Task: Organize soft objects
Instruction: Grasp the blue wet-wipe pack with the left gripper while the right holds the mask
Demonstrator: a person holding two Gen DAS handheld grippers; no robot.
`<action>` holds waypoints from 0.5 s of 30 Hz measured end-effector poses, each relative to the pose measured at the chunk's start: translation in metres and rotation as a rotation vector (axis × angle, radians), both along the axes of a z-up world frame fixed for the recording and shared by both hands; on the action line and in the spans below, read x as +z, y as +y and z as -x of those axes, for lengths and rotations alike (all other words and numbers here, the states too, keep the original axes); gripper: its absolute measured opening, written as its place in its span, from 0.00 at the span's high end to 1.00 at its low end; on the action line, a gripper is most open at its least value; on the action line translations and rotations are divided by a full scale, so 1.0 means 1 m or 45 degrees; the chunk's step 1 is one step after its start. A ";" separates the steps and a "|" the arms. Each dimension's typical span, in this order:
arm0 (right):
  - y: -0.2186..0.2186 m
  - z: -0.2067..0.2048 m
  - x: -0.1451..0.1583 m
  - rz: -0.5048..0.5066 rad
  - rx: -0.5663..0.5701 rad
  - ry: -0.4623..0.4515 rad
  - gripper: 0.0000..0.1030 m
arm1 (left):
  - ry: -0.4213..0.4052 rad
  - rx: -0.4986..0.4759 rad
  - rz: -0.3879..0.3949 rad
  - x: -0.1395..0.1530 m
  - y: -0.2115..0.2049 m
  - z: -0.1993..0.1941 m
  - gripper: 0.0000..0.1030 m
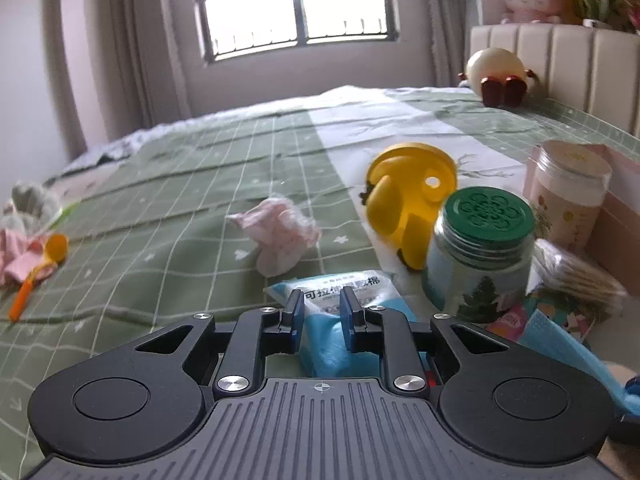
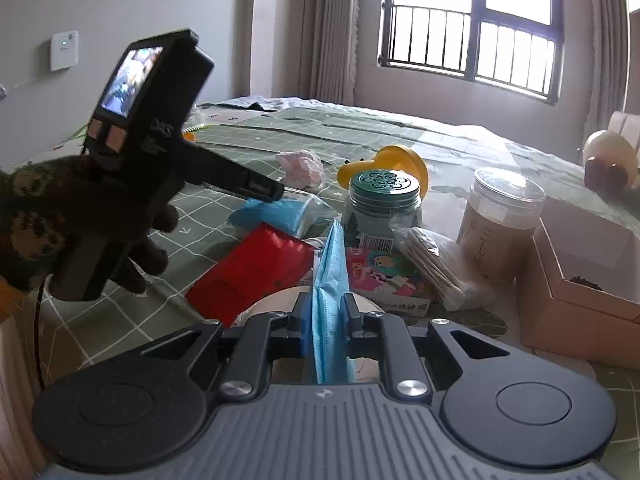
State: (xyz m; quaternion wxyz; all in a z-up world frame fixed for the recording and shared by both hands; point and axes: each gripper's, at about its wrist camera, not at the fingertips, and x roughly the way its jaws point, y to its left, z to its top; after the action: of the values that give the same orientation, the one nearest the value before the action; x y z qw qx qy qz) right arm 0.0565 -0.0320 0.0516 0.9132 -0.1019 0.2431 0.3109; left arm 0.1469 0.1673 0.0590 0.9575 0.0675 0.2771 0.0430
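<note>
My left gripper (image 1: 320,304) is narrowly open, its fingers on either side of a light blue packet of cotton pads (image 1: 340,320) that lies on the green checked bed; it shows from outside in the right wrist view (image 2: 264,194), its tips at the packet (image 2: 276,210). My right gripper (image 2: 326,310) is shut on a blue face mask (image 2: 330,280) held edge-on above the bed; the mask also shows in the left wrist view (image 1: 580,356). A crumpled pink cloth (image 1: 280,228) lies further out on the bed.
A green-lidded jar (image 1: 480,248), a yellow toy (image 1: 408,192), a clear jar (image 1: 568,184), a bag of cotton swabs (image 2: 436,264), a red packet (image 2: 252,272), a cardboard box (image 2: 580,280). Plush toys (image 1: 496,72) by the headboard. An orange spoon (image 1: 40,268) and cloths at left.
</note>
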 end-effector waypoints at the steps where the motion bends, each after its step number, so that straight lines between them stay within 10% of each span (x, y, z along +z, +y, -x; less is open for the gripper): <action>1: -0.001 -0.001 0.000 -0.015 -0.002 0.007 0.85 | -0.006 -0.018 -0.002 0.000 -0.002 0.001 0.80; 8: -0.003 0.003 -0.003 -0.028 0.002 -0.010 0.83 | -0.013 -0.102 0.353 0.014 0.019 0.001 0.64; 15: -0.002 0.002 -0.004 -0.038 -0.002 -0.003 0.81 | 0.026 -0.144 -0.060 0.001 -0.021 -0.003 0.57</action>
State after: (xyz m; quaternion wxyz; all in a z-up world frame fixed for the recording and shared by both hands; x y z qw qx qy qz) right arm 0.0544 -0.0344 0.0477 0.9150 -0.0886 0.2375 0.3138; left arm 0.1494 0.1467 0.0599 0.9537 0.1059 0.2814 -0.0054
